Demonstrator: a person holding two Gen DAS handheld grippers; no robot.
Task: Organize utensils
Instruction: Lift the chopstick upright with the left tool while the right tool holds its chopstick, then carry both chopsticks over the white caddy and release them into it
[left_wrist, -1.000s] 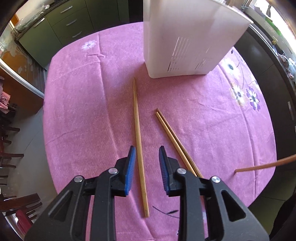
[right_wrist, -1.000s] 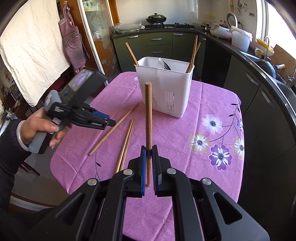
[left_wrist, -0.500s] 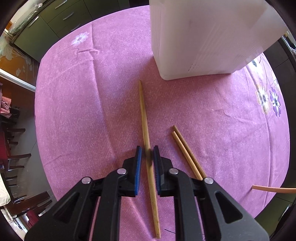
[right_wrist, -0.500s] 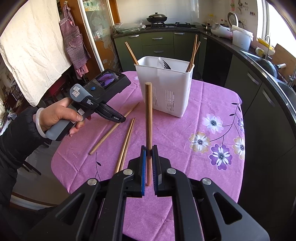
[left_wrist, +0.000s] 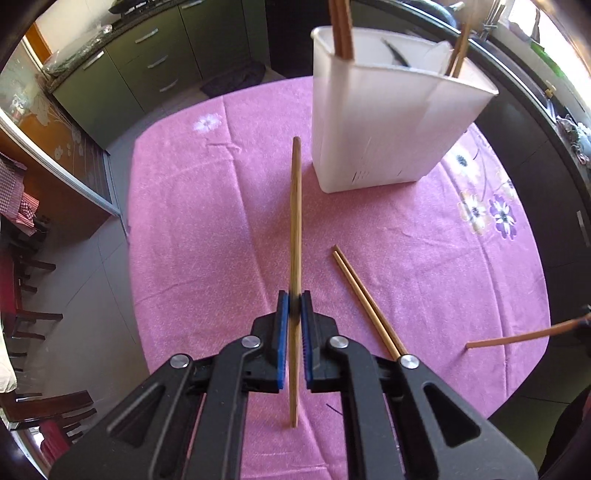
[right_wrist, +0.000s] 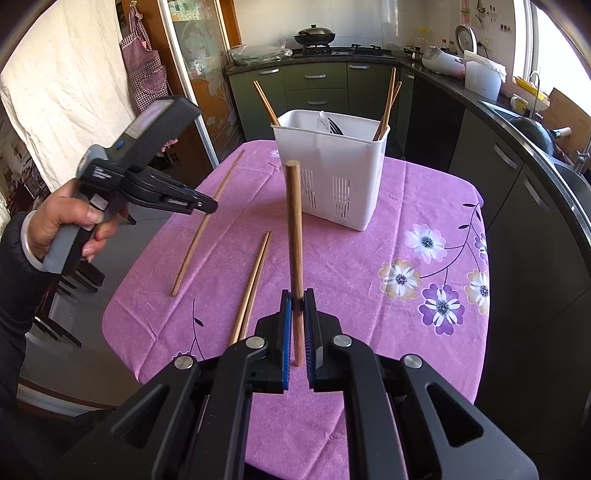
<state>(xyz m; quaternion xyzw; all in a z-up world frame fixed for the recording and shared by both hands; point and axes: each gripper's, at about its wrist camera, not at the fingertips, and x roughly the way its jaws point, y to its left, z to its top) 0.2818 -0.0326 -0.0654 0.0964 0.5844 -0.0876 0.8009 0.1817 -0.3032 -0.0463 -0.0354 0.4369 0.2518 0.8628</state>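
Observation:
My left gripper (left_wrist: 294, 306) is shut on a light wooden chopstick (left_wrist: 295, 206), gripped past its middle and held above the pink tablecloth (left_wrist: 207, 236). From the right wrist view, a hand holds that left gripper (right_wrist: 210, 205) with the chopstick (right_wrist: 192, 251) slanting through it. My right gripper (right_wrist: 298, 299) is shut on a thicker brown chopstick (right_wrist: 294, 221) that stands nearly upright. Its thin end shows at the right edge of the left wrist view (left_wrist: 524, 336). A pair of chopsticks (left_wrist: 365, 302) (right_wrist: 253, 284) lies side by side on the cloth. The white utensil basket (left_wrist: 388, 122) (right_wrist: 332, 177) stands at the far side.
The basket holds chopsticks (right_wrist: 386, 107) in its corners and a dark utensil (right_wrist: 334, 127). Green cabinets (right_wrist: 317, 88) and a dark counter with a sink (right_wrist: 535, 147) ring the table. Dark wooden chairs (left_wrist: 33, 317) stand off the table's left edge.
My left gripper dropped onto the single chopstick, shut on it and lifted it off the cloth. The right gripper and its chopstick have stayed still.

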